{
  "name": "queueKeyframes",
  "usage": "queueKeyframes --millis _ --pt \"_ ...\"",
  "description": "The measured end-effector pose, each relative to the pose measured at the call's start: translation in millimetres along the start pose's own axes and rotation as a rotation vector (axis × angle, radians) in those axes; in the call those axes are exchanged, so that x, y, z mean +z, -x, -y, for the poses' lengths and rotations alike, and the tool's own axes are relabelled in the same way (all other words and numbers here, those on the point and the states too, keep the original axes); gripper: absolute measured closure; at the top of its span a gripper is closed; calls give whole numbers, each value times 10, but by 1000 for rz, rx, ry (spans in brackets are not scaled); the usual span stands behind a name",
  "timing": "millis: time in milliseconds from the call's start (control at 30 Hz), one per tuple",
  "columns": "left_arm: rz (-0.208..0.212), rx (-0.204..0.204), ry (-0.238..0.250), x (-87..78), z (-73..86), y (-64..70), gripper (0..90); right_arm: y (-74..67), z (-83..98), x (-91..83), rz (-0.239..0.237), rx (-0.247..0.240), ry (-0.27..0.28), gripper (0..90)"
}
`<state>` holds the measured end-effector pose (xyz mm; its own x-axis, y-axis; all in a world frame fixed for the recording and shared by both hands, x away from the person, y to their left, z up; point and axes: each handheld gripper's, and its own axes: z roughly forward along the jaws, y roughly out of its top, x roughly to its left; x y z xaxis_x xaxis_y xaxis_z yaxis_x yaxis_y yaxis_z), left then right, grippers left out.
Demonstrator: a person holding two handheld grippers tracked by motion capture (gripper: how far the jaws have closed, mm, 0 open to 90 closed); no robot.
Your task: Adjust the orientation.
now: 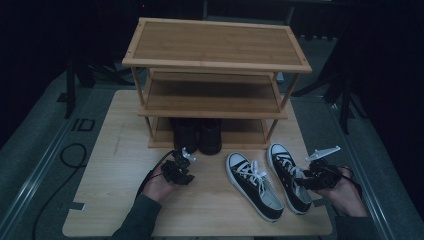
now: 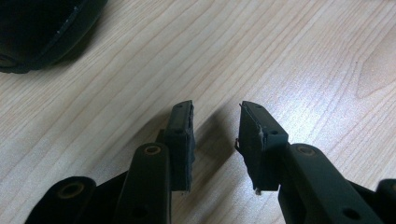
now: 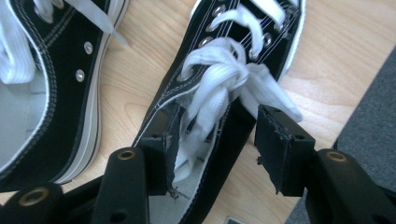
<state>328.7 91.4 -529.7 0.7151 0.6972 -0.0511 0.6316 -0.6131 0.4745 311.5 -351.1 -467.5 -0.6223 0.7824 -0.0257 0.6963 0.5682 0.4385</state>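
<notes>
Two black canvas sneakers with white laces lie on the wooden table in front of a shoe rack. My right gripper is at the right sneaker. In the right gripper view, my right gripper straddles the right sneaker's side wall: one jaw sits inside the opening by the tongue, the other outside. The pads do not press on it. The left sneaker lies beside it. My left gripper hovers open over bare table with nothing between its jaws.
A three-tier bamboo shoe rack stands at the back of the table. A pair of black shoes sits on its bottom shelf, just beyond my left gripper. Grey floor lies past the table's right edge.
</notes>
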Motion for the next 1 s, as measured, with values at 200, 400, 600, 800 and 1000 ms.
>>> queueKeyframes --millis 200,400,600,800,1000 --pt "0 -1 0 -1 1 -2 657 -13 -17 164 6 21 -26 521" --pt "1 -1 0 -2 4 -5 657 3 -41 312 28 86 -18 609" --pt "1 3 -5 -1 4 -8 657 27 -58 316 62 104 -10 808" --pt "1 6 -7 0 4 -14 657 24 -51 283 83 108 20 840" --pt "2 4 -7 8 5 -11 657 -2 -55 256 75 101 63 845"
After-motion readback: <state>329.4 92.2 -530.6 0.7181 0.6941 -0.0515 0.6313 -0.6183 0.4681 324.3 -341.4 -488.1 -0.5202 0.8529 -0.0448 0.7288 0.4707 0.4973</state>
